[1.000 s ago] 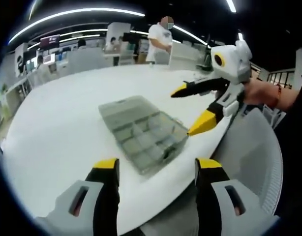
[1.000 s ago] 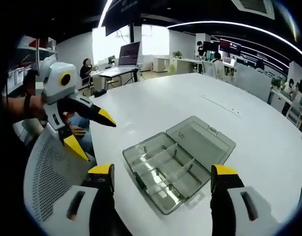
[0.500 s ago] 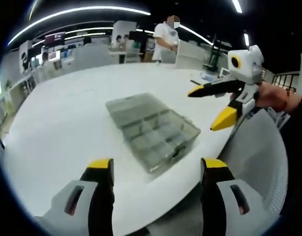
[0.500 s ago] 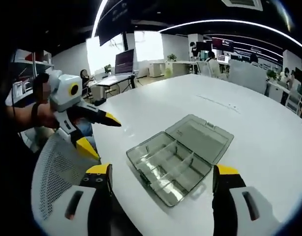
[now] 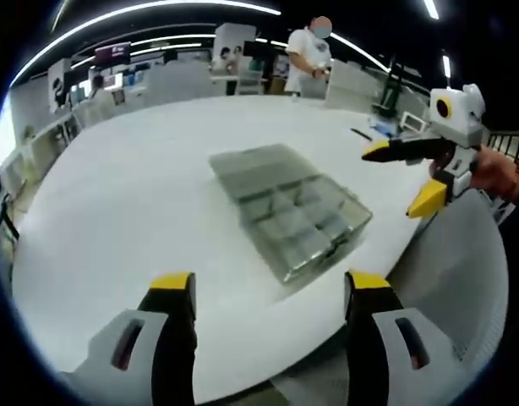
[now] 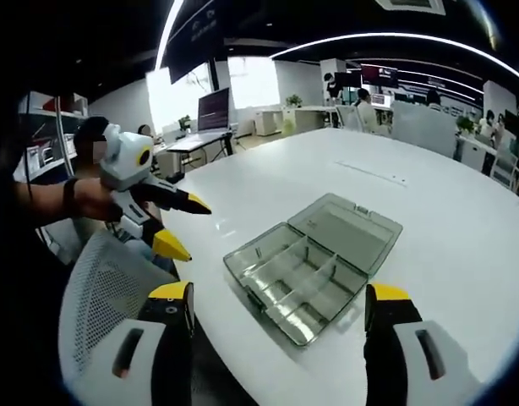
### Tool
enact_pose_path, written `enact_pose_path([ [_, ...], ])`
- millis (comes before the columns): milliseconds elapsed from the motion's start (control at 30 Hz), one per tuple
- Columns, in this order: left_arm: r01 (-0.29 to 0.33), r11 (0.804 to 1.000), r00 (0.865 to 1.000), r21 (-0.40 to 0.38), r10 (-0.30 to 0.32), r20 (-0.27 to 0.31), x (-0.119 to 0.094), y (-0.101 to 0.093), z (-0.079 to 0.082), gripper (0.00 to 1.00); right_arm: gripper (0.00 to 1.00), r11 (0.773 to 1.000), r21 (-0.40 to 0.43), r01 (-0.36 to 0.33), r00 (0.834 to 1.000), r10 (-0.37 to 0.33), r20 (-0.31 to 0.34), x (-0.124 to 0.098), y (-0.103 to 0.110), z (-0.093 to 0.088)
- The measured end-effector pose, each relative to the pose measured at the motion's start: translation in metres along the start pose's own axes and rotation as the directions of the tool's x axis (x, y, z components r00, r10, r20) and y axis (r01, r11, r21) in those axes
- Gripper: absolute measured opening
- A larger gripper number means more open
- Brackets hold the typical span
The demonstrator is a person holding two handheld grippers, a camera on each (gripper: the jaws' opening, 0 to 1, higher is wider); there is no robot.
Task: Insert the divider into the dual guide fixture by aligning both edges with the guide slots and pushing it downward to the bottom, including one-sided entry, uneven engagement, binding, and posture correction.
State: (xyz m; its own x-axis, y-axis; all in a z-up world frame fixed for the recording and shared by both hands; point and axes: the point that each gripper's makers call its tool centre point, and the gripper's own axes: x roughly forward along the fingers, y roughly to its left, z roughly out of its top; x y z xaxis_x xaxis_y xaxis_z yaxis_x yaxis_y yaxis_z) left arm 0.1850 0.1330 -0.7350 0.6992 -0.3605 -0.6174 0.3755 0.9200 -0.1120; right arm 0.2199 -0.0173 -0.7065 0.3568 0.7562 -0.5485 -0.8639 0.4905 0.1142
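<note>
Insertion looks unstarted: the clear compartment box [image 6: 314, 266] lies open near the white table [image 6: 462, 245] edge, no loose divider visible. Left gripper [image 6: 177, 227] and right gripper [image 5: 412, 178] hover apart from it, jaws spread, empty.

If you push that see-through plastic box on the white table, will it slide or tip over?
The clear plastic compartment box lies low and flat with its lid open, so it would probably slide, not tip. The smooth white table likely gives little grip. Its thin walls suggest it is light and fairly stiff.
</note>
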Motion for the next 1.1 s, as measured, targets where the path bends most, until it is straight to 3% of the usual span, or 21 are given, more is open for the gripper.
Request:
enact_pose_path([
  [100, -0.017, 1.0, 0.999, 0.026, 0.018, -0.037, -0.001, 0.007, -0.007, 0.7, 0.81, 1.0, 0.009, -0.007, 1.0, 0.007, 0.011, 0.0, 0.001, 0.001],
  [367, -0.05, 0.999, 0.997, 0.006, 0.05, -0.062, -0.003, 0.017, -0.014, 0.69, 0.8, 1.0, 0.018, -0.015, 1.0, 0.015, -0.001, 0.002, 0.003, -0.002],
  [767, -0.128, 0.992, 0.989, -0.017, 0.126, -0.081, 0.002, 0.041, -0.02, 0.69, 0.8, 1.0, 0.029, -0.011, 1.0, 0.011, -0.023, 0.001, 0.0, -0.007],
  [1100, -0.149, 0.987, 0.985, -0.057, 0.143, -0.097, 0.008, 0.055, -0.027, 0.69, 0.79, 0.998, 0.055, -0.003, 1.0, 0.004, -0.022, 0.003, 0.0, -0.009],
])
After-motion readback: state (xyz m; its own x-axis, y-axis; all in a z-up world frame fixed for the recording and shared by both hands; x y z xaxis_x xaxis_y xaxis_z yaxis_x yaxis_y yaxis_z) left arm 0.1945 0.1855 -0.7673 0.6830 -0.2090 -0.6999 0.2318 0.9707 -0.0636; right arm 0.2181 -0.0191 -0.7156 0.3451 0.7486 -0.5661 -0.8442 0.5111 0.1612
